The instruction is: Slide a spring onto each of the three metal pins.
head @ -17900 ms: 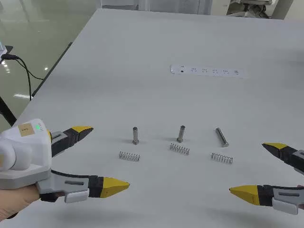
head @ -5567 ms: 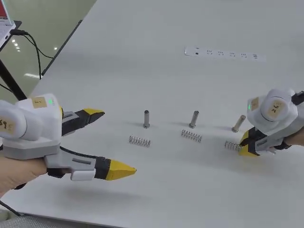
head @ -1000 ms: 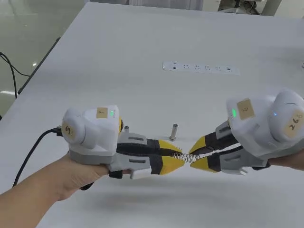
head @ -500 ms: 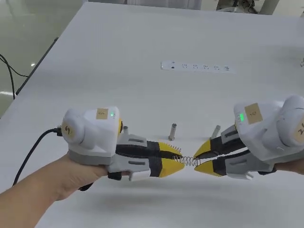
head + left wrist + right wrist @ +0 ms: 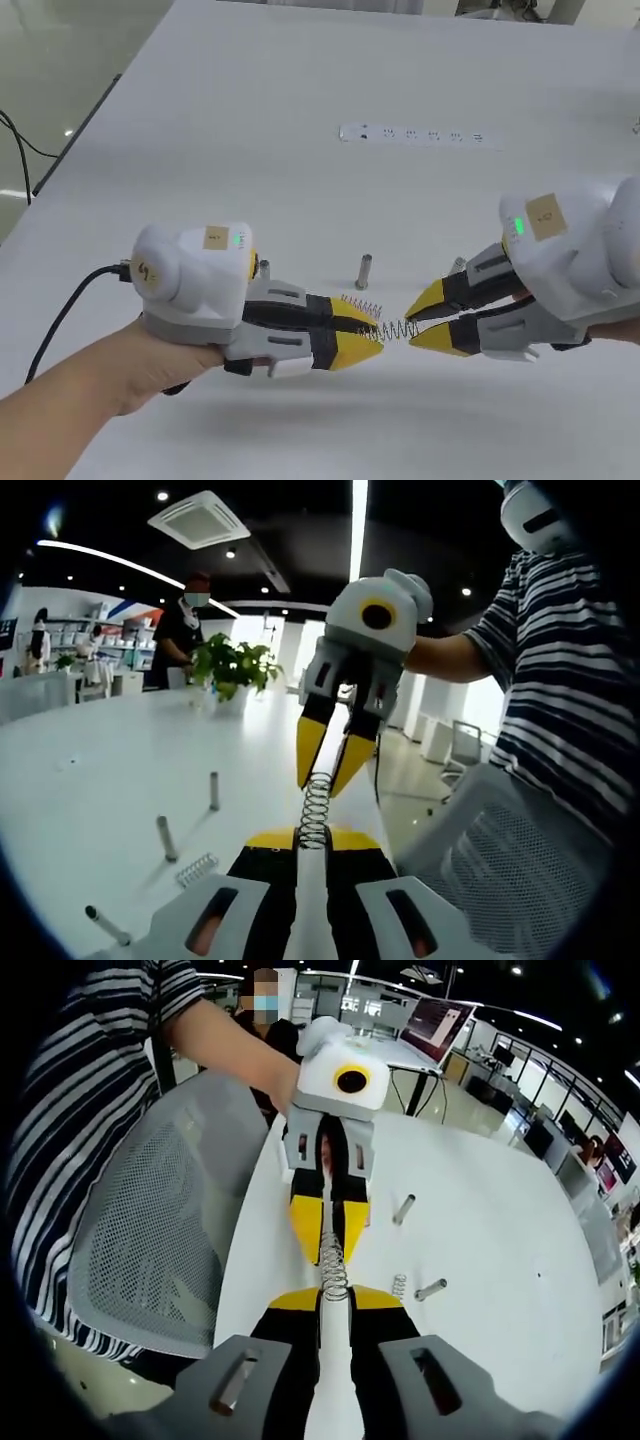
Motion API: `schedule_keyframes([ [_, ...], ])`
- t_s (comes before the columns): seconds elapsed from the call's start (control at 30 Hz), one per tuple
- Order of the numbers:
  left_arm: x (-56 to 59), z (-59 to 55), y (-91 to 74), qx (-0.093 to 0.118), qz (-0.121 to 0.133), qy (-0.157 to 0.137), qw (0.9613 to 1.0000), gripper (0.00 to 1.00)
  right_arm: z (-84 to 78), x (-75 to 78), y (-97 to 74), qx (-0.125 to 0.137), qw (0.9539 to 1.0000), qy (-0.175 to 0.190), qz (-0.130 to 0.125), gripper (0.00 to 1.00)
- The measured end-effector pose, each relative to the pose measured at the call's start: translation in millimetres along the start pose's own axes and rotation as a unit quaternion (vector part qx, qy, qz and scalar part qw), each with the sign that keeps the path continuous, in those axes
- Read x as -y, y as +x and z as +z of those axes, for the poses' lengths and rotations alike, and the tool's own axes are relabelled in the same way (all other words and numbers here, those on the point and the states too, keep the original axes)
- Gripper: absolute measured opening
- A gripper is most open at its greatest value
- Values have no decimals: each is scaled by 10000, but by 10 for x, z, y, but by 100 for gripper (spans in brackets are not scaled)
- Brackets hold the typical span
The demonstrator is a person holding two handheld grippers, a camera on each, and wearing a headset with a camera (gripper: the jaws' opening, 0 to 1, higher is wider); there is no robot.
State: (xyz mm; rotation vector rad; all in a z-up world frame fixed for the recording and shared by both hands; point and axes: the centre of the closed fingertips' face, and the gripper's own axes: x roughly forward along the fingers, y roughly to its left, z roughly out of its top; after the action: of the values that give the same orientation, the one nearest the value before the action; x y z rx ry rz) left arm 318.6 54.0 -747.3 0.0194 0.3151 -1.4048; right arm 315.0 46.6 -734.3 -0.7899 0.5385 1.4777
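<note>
Spring (image 5: pixel 397 330) between left gripper (image 5: pixel 378 336), right gripper (image 5: pixel 411 329)

Head view looks down; gripper views face each other (very close), sharing the spring (image 5: pixel 398 328).

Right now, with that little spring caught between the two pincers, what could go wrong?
1. The spring seems pinched only at its ends, between the tips of the left gripper and right gripper, above the table; it might pop free and bounce away.
2. An upright pin stands just beyond the tips; a careless swing could topple it.
</note>
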Motion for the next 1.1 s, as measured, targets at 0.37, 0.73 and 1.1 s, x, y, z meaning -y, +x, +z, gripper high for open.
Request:
schedule_keyframes([
  [0.37, 5, -112, 32, -205, 25, 99, 9997, 2, 222, 130, -49, 625, 9975, 291, -169, 0],
  [0.73, 2, -74, 38, -127, 35, 115, 9998, 2, 320, 116, -63, 912, 9937, 631, -163, 0],
  [1.1, 7, -36, 34, -3, 63, 93, 9999, 2, 398, 118, -59, 1152, 9899, 793, -218, 4],
])
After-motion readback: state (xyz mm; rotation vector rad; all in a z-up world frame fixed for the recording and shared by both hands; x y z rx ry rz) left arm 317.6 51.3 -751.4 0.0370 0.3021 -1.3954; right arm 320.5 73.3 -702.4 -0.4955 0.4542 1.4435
